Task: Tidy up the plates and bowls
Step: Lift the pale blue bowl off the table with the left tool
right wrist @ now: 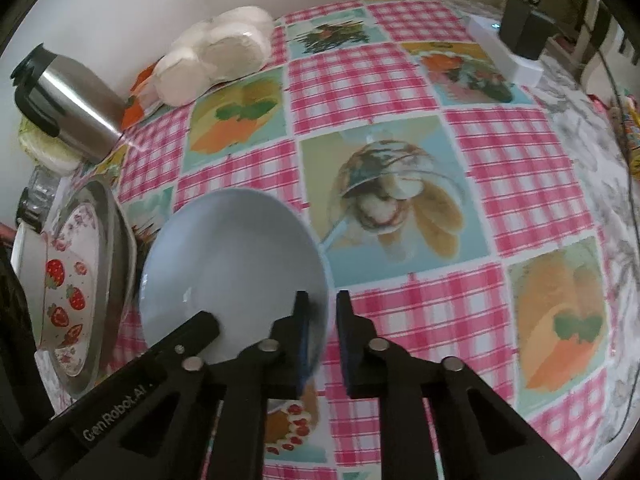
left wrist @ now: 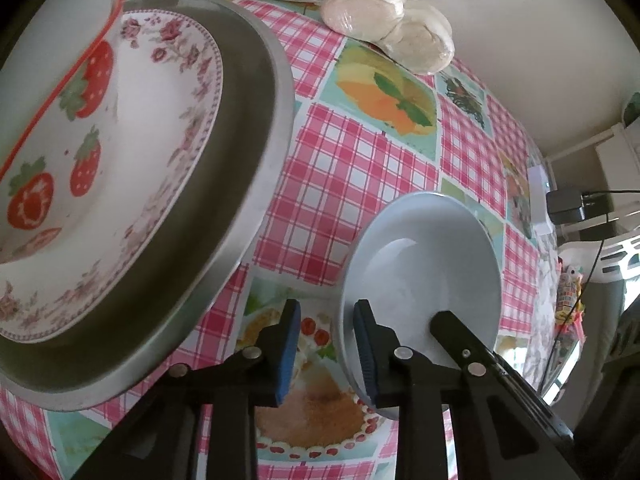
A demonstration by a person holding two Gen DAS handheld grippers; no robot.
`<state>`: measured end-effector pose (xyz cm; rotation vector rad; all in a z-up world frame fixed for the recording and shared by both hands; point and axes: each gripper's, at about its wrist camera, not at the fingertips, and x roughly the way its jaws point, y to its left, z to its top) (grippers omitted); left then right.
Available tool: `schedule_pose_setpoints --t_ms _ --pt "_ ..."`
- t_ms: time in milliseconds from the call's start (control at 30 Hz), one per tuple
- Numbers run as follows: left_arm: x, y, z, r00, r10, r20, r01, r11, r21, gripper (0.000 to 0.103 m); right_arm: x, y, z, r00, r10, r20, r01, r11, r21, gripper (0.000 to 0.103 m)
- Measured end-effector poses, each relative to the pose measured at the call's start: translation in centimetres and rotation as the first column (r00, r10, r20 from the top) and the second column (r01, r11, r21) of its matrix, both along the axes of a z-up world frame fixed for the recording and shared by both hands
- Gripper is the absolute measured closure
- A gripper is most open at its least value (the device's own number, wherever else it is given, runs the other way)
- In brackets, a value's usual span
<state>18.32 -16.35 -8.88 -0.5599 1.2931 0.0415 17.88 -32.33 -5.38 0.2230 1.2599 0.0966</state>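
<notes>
Both grippers (left wrist: 327, 350) (right wrist: 323, 338) angled steeply down, straddling opposite rims of pale blue bowl (left wrist: 432, 264)

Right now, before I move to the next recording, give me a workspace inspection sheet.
Surface: checked tablecloth, picture squares.
Job's things: blue bowl; strawberry bowl on floral plate in steel pan.
Clutter: steel flask, wrapped buns, by the wall.
Grippers: left gripper open astride the blue bowl's rim; right gripper shut on the opposite rim.
Cables: black adapter in white power strip, lead running off.
Surroundings: pale wall.
</notes>
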Motion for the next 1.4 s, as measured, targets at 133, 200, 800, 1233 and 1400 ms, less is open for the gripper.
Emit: schedule_pose_setpoints --t_ms 133,200,800,1233,1400 --pt "-0.2 0.4 -0.2 1.000 0.011 -0.003 -0.011 1.000 -0.029 0.074 0.0 0.0 -0.1 1.000 -0.007 0.014 0.007 1.000 0.020 0.090" --pt "0.0 0.3 -0.3 1.000 0.010 -0.002 -0.010 0.999 -0.034 0.074 0.0 -0.2 -0.1 1.000 -0.013 0.016 0.012 0.999 0.036 0.090" --pt "-0.1 0.3 1.2 0.999 -0.008 0.033 0.009 1.000 -0.021 0.082 -0.2 0.0 0.6 0.999 0.005 0.032 -0.006 0.999 0.046 0.091" --pt "-0.4 0.8 5.2 0.991 -0.026 0.133 0.028 1.000 -0.012 0.082 -1.1 -0.5 3.8 0.995 -0.001 0.099 -0.005 0.998 0.057 0.091" --pt "-0.8 1.3 7.6 0.983 -0.026 0.184 0.028 1.000 -0.011 0.082 -1.7 -0.3 6.6 0.987 0.004 0.158 -0.013 0.998 0.056 0.091"
